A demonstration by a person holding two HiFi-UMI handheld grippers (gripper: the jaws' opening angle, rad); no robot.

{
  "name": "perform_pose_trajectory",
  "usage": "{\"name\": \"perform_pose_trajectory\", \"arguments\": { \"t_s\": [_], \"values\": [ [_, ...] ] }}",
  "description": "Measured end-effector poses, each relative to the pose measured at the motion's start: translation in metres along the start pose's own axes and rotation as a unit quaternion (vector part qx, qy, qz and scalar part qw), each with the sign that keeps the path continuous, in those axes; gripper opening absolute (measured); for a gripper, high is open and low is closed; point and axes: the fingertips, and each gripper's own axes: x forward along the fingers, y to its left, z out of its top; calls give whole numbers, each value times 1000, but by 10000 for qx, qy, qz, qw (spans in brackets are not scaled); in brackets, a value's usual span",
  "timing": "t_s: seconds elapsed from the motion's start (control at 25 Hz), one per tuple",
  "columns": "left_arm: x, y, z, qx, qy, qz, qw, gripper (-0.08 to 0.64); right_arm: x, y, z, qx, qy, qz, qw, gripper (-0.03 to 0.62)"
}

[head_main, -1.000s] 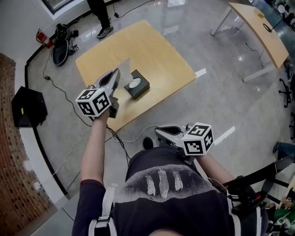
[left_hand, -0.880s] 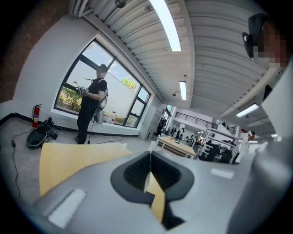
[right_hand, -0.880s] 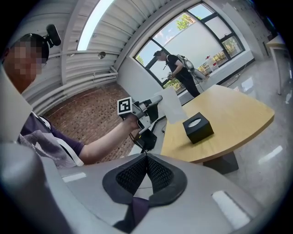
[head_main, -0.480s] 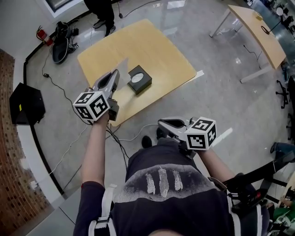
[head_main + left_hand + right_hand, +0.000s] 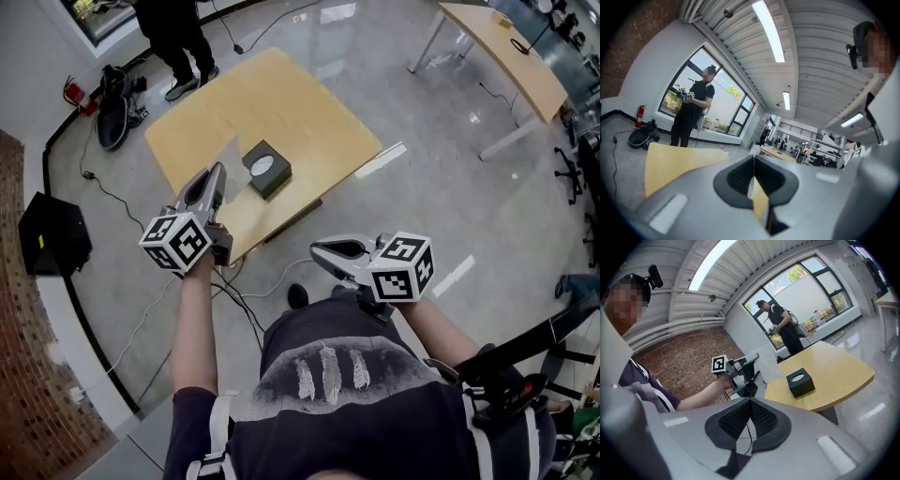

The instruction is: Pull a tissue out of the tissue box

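Observation:
A black tissue box [image 5: 266, 169] [image 5: 800, 382] with a white oval opening stands on the light wooden table [image 5: 300, 103] [image 5: 834, 376]. My left gripper [image 5: 216, 172] [image 5: 753, 160] [image 5: 752, 356] is shut on a thin white tissue [image 5: 232, 156] [image 5: 767, 363] [image 5: 750, 185], held in the air left of the box and clear of it. The tissue hangs free from the jaw tips. Off the table's near edge, my right gripper [image 5: 319, 251] [image 5: 750, 401] hovers over the floor in front of my body. Its jaws are shut with nothing in them.
A person in black [image 5: 173, 33] [image 5: 783, 331] [image 5: 690, 115] stands beyond the table by the window. A dark bag [image 5: 111, 94] and a black case [image 5: 52, 225] lie on the floor at left, with cables [image 5: 234, 295] near my feet. Another table [image 5: 506, 52] stands at right.
My left gripper has drawn back from the box toward the table's near left edge, carrying the tissue. The right gripper has risen slightly. The tissue box stays put.

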Motion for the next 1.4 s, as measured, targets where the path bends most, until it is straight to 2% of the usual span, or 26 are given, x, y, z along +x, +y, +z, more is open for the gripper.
{"name": "perform_pose_trajectory", "arguments": {
  "t_s": [0.2,0.4,0.52,0.84,1.08,1.24,1.4],
  "values": [
    [-5,-27,3,177,54,168,9997,3,-22,-6,-4,110,-88,253,9996,-5],
    [-6,-55,11,380,-121,337,9986,3,-37,-23,-3,22,-75,580,9983,-5],
    [-9,-75,10,314,-264,408,9983,3,-49,-25,-11,46,6,716,9974,-5],
    [-19,-139,1,318,-317,407,9982,3,-100,-18,-24,62,-61,915,9958,-5],
    [-48,-178,-3,336,-348,695,9964,3,-116,-9,-48,213,125,1365,9903,-5],
    [-72,-197,-21,418,-272,895,9947,3,-114,-10,-74,346,379,1556,9865,-5],
    [-98,-206,-30,247,-453,1125,9923,3,-114,3,-89,556,537,1848,9797,-5]
  ]
}}
